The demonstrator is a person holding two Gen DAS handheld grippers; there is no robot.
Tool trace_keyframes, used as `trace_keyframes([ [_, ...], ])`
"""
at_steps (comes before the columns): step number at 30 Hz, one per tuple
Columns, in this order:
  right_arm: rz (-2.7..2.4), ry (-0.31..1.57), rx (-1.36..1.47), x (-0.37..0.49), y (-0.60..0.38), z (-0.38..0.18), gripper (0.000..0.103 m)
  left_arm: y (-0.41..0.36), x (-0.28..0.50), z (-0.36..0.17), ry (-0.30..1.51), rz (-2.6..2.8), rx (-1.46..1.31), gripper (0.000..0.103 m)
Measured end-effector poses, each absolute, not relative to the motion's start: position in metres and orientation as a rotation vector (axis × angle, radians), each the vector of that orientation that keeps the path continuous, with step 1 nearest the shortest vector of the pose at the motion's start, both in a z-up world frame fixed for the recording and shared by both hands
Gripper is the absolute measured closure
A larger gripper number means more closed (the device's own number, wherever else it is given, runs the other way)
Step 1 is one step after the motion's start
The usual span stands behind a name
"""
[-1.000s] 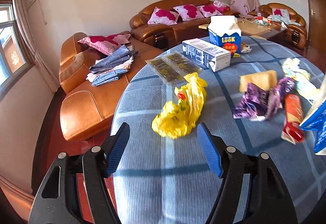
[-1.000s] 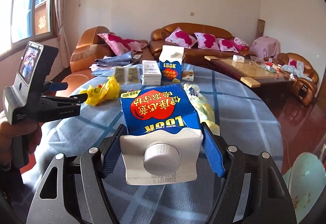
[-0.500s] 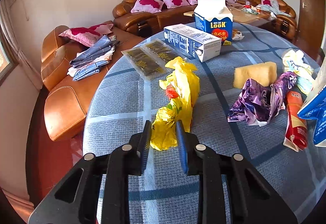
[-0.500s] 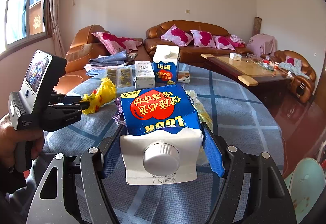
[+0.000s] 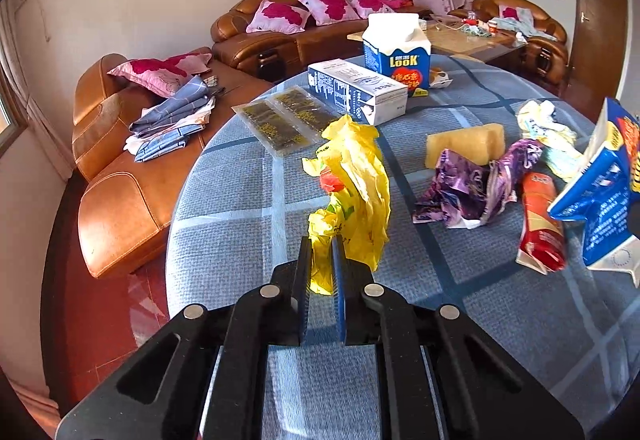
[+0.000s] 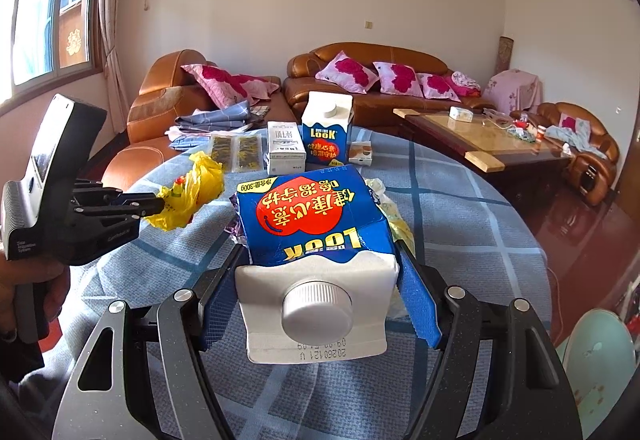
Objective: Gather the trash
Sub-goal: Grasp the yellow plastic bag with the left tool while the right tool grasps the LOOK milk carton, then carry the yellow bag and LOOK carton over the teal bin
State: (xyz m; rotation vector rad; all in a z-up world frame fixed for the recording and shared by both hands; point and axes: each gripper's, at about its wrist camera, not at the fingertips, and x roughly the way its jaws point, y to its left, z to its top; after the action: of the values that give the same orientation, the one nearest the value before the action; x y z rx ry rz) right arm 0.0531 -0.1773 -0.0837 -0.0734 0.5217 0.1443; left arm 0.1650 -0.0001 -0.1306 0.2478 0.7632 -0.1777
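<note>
A crumpled yellow plastic bag lies on the round blue-checked table. My left gripper has its jaws closing on the bag's near end, and the pads pinch the plastic. The right wrist view shows the same grip: left gripper at the left, yellow bag trailing from its tips. My right gripper is shut on a blue and white LOOK carton, held cap towards the camera above the table. That carton shows at the right edge of the left wrist view.
On the table lie a purple wrapper, a red packet, a yellow sponge, a pale crumpled wrapper, a white box, clear packets and an upright carton. Brown sofas stand behind.
The left gripper moved in over the near end of the yellow bag and its jaws closed onto it. The right gripper and its carton stayed still.
</note>
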Motion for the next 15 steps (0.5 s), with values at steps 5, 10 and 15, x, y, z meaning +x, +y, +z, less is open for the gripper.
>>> trace_keyframes([
  [5, 0.139, 0.504, -0.078, 0.046, -0.180, -0.079, 0.031, -0.005, 0.147, -0.114, 0.727, -0.200, 0.247, 0.094],
  [10, 0.123, 0.489, -0.083, 0.038, -0.185, -0.075, 0.031, -0.019, 0.130, -0.100, 0.693, -0.233, 0.262, 0.094],
  [15, 0.096, 0.480, -0.084, 0.030, -0.196, -0.073, 0.031, -0.037, 0.116, -0.090, 0.667, -0.271, 0.277, 0.094],
])
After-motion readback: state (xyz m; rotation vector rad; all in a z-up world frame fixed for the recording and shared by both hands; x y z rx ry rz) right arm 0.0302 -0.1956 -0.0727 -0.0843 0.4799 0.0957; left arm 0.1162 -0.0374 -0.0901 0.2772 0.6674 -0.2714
